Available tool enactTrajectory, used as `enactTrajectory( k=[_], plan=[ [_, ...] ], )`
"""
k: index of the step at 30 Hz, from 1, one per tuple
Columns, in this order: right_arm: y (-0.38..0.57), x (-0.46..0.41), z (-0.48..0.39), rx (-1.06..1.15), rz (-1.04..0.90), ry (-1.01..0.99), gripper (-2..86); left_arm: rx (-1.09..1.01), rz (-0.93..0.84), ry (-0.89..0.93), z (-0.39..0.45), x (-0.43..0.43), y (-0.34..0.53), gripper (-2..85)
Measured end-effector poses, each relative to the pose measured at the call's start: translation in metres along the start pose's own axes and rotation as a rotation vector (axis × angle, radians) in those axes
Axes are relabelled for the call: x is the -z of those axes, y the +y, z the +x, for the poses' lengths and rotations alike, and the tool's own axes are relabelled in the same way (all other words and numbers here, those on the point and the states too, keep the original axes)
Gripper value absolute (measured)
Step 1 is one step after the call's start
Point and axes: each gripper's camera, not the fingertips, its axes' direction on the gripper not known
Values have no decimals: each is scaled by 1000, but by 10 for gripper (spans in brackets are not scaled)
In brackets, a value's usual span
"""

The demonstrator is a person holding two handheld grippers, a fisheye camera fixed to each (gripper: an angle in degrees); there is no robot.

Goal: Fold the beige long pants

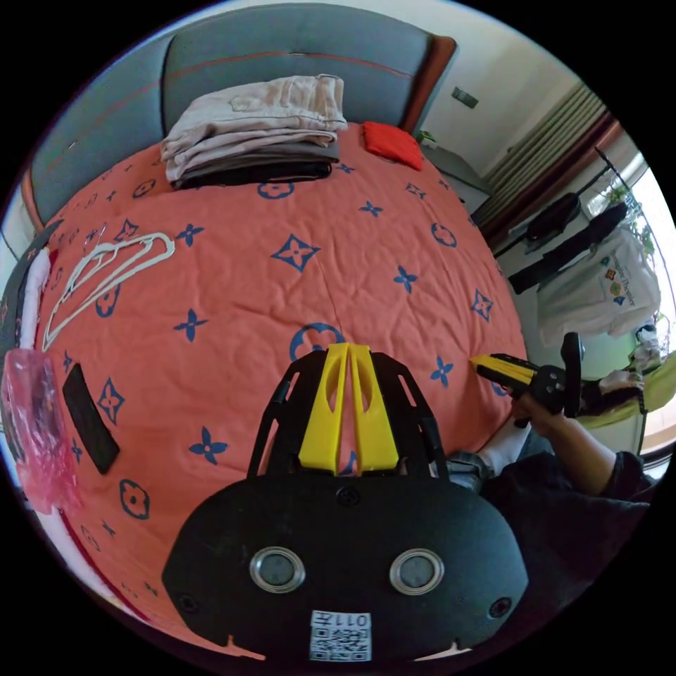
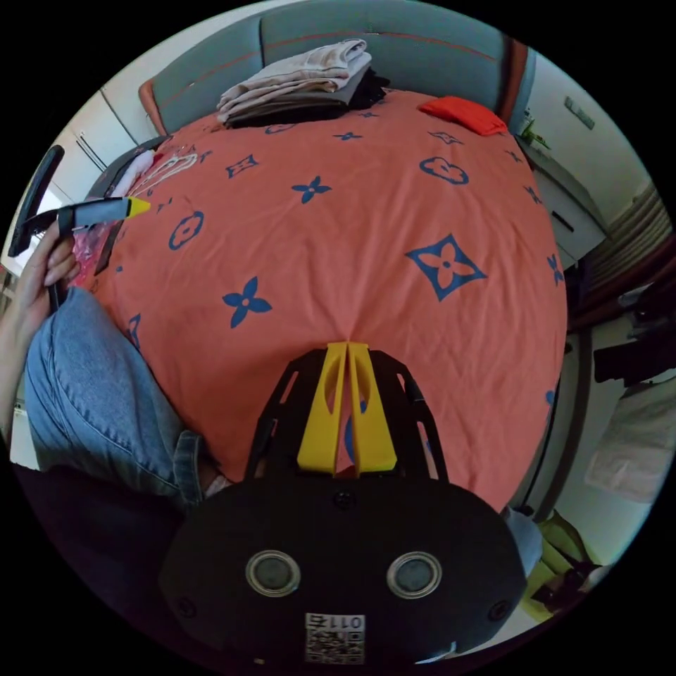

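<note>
The beige long pants (image 1: 260, 116) lie folded on top of a stack of folded clothes at the far end of the orange bed, against the grey headboard; they appear in the right gripper view too, pants (image 2: 303, 74). My left gripper (image 1: 348, 350) hovers over the bedspread with its yellow jaws pressed together and nothing between them. My right gripper (image 2: 347, 347) is likewise shut and empty above the bed. The right gripper (image 1: 486, 364) also shows at the bed's edge in the left gripper view, and the left gripper (image 2: 137, 206) in a hand in the right gripper view.
The orange bedspread (image 1: 296, 296) with blue patterns covers the bed. White hangers (image 1: 105, 271), a black flat object (image 1: 90, 419) and a pink plastic bag (image 1: 32, 422) lie at one side. A folded red cloth (image 1: 393, 144) sits by the headboard. Hanging clothes (image 1: 605, 282) stand beyond the bed.
</note>
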Motion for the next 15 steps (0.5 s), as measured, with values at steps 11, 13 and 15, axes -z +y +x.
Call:
enactTrajectory(
  k=[11, 13, 15],
  plan=[
    [84, 2, 61, 56, 16, 72, 7, -55, -31, -56, 18, 12, 4, 0],
    [101, 19, 76, 59, 81, 67, 10, -55, -19, -58, 19, 15, 6, 0],
    [125, 49, 97, 40, 212, 58, 13, -57, -1, -50, 19, 19, 8, 0]
  ],
)
